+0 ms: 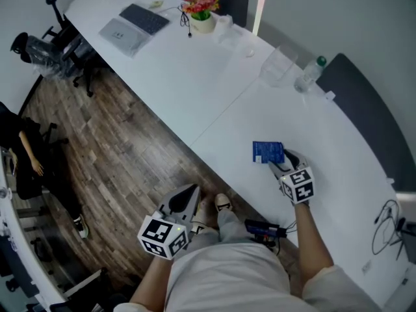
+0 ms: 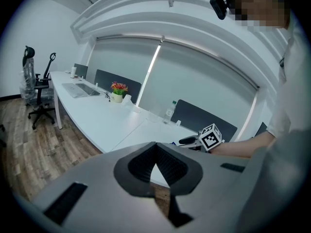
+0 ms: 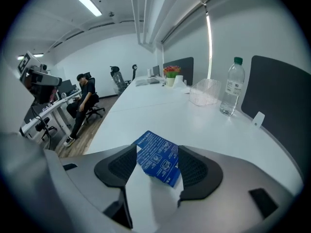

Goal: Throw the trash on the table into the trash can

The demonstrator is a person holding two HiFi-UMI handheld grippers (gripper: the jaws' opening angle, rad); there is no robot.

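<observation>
1. On a long white table (image 1: 214, 96) in an office, a blue packet (image 1: 268, 151) lies flat towards the person's side, the only loose trash in plain sight.
2. The right gripper (image 1: 281, 161) points down at it with its jaws spread wide. One jaw stands to each side of the packet's near end, and the pads do not appear to press on it.
3. In the right gripper view the packet sits skewed, its long axis running diagonally across the gap. A close from here would likely catch it by a corner.
4. The left gripper (image 1: 188, 197), jaws together and empty, hangs over the floor (image 1: 123, 148) off the table's edge, well apart from the packet. The right is clearly nearer.
5. No trash can shows in any view.
</observation>
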